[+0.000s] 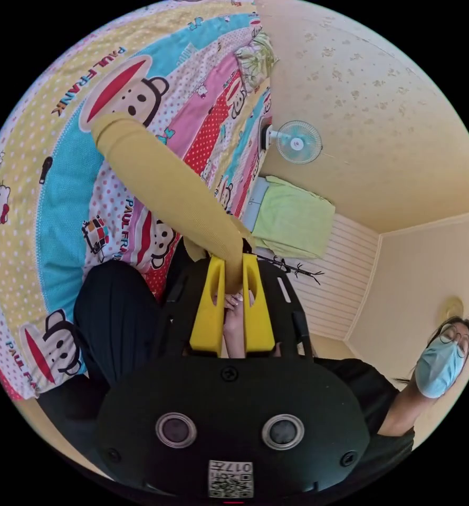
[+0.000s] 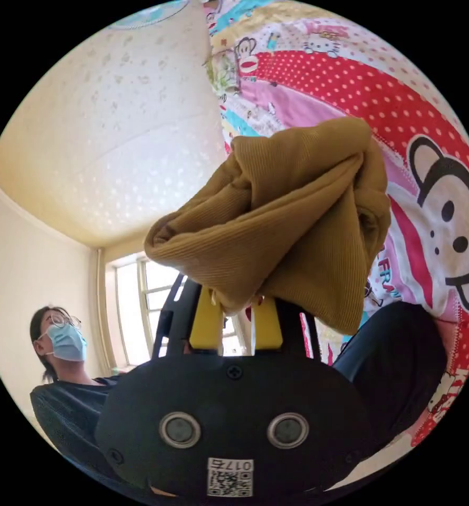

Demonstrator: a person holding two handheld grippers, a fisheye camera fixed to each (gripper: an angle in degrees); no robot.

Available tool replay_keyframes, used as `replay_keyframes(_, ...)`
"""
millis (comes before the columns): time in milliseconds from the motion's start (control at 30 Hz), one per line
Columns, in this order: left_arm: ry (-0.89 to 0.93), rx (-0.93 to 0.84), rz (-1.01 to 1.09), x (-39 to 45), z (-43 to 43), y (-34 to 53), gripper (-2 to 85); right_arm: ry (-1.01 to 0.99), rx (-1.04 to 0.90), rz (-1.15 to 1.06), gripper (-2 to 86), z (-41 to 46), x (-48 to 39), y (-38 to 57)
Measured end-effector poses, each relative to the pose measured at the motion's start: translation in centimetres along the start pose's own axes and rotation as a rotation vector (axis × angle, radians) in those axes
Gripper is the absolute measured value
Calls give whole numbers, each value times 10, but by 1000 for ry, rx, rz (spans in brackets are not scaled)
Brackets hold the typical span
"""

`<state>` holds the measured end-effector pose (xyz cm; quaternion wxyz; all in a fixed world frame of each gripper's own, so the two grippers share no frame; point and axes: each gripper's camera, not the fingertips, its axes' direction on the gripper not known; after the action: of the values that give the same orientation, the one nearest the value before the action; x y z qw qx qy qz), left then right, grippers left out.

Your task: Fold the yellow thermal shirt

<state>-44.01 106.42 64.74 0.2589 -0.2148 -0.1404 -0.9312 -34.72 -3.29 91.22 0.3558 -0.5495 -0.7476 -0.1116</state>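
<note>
The yellow thermal shirt (image 1: 165, 184) is ribbed mustard cloth, lifted off the bed. In the left gripper view a long sleeve of it runs from the bedspread down into my left gripper (image 1: 233, 261), whose yellow jaws are shut on the sleeve end. In the right gripper view a bunched fold of the shirt (image 2: 281, 226) hangs over my right gripper (image 2: 238, 304), with both yellow jaws pressed on the cloth; their tips are hidden under it.
A cartoon-print bedspread (image 1: 60, 174) lies behind the shirt in both views. A person in dark clothes and a face mask (image 1: 434, 363) holds the grippers, dark trouser leg (image 2: 398, 358) close by. A wall fan (image 1: 297, 142), a green cloth (image 1: 292, 219) and a window (image 2: 134, 311) lie beyond.
</note>
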Motion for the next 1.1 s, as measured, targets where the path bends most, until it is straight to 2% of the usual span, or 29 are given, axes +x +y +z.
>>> replay_keyframes(167,-85,127,75,22,-109,78,58,275,-373,-272,66,125,-100,56)
replay_keyframes(300,-96,338,84,18,-213,135,59,291,-565,-395,61,287,-148,119)
replay_keyframes(367,-98,495,139,25,-284,171,59,243,-620,-456,60,357,-173,147)
replay_keyframes(467,-166,634,236,55,-360,204,60,136,-670,-550,59,456,-222,188)
replay_keyframes(600,-321,746,322,86,-427,222,64,38,-649,-678,61,562,-276,239)
replay_keyframes(700,-403,770,219,58,-465,211,81,131,-661,-697,67,625,-259,258)
replay_keyframes(767,-423,747,24,-6,-478,193,94,268,-699,-620,66,648,-220,257)
replay_keyframes(833,-415,670,-121,-70,-474,184,79,403,-749,-544,49,646,-173,249)
replay_keyframes(900,-377,561,-241,-139,-459,180,27,515,-771,-512,25,598,-124,228)
replay_keyframes(967,-289,282,-426,-240,-420,174,-4,653,-752,-472,17,537,-94,203)
replay_keyframes(1000,-259,202,-464,-265,-407,173,-5,725,-750,-438,13,489,-76,188)
replay_keyframes(1033,-159,98,-507,-306,-381,176,-7,749,-756,-418,12,464,-67,182)
replay_keyframes(1067,-7,58,-516,-338,-358,181,-8,792,-785,-340,9,413,-46,172)
replay_keyframes(1100,69,46,-516,-351,-348,184,-9,837,-784,-252,8,358,-26,168)
